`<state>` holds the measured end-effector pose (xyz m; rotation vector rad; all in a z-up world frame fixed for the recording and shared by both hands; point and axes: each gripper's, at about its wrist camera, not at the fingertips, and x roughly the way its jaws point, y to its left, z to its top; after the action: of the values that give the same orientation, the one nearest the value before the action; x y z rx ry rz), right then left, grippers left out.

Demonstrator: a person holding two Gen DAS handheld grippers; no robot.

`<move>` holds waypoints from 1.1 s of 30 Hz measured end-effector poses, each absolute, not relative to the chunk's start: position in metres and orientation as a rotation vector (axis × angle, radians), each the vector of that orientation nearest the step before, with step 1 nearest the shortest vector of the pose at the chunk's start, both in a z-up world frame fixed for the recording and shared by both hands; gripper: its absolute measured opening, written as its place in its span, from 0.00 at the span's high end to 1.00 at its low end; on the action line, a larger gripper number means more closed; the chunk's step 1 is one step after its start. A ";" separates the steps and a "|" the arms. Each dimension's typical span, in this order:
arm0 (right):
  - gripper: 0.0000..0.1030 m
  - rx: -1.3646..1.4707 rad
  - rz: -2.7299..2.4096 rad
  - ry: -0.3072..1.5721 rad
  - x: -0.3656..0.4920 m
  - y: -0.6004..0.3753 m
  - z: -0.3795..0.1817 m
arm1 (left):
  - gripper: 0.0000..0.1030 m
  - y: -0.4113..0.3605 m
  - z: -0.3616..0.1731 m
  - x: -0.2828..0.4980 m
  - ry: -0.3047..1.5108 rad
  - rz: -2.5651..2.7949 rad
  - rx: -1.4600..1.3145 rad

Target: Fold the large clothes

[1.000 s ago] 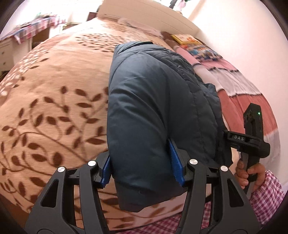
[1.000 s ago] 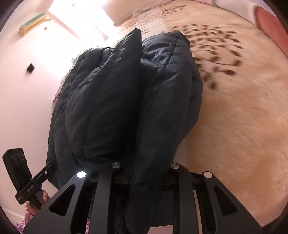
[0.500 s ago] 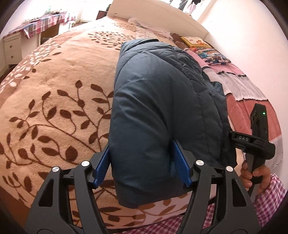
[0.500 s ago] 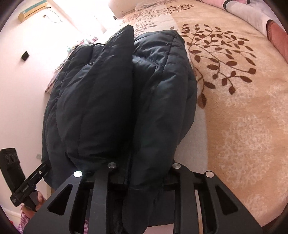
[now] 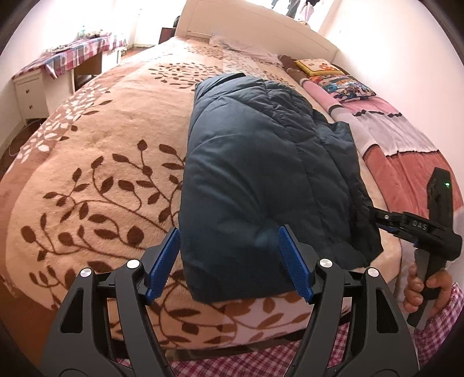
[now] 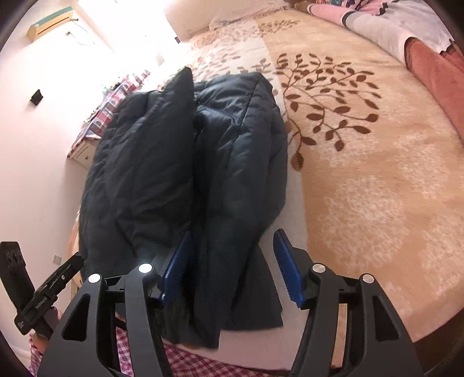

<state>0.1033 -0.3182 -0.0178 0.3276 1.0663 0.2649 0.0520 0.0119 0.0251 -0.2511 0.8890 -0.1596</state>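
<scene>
A dark blue puffer jacket point(image 5: 261, 174) lies folded in a thick bundle on the leaf-patterned blanket point(image 5: 87, 174) near the bed's front edge. My left gripper point(image 5: 229, 261) is open, its blue pads point(image 5: 162, 261) on either side of the bundle's near end. My right gripper point(image 6: 232, 261) is open too, its blue pads point(image 6: 285, 264) standing apart around the jacket point(image 6: 203, 174); it also shows in the left wrist view point(image 5: 417, 229) at the jacket's right edge. The left gripper shows in the right wrist view point(image 6: 43, 295) at lower left.
The bed has a white headboard point(image 5: 261, 26). Pillows and a pink-and-red quilt point(image 5: 391, 130) lie along its right side. A desk with a checked cloth point(image 5: 72, 55) stands to the left. My checked-clad lap point(image 5: 261, 362) is at the bed's front edge.
Both grippers have opened: the right one was shut on the jacket and now stands apart. The jacket has come down to lie on the blanket, and both grippers have drawn back a little.
</scene>
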 end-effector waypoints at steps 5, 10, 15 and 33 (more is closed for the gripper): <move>0.34 0.287 0.272 1.042 0.075 -0.316 -0.004 | 0.32 0.011 0.031 0.032 0.896 -0.138 -0.244; 0.34 0.230 0.272 1.039 0.046 -0.309 -0.001 | 0.32 0.009 0.037 0.016 0.903 -0.110 -0.211; 0.34 0.210 0.295 1.069 0.025 -0.300 -0.008 | 0.32 0.005 0.039 0.003 0.914 -0.115 -0.202; 0.30 0.354 0.289 1.063 0.043 -0.319 -0.006 | 0.29 0.047 0.007 0.005 0.971 -0.467 -0.707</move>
<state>0.0426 -0.3190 -0.0057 0.3541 1.0625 0.2889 0.0048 0.0467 0.0071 -0.7068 0.9711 -0.4667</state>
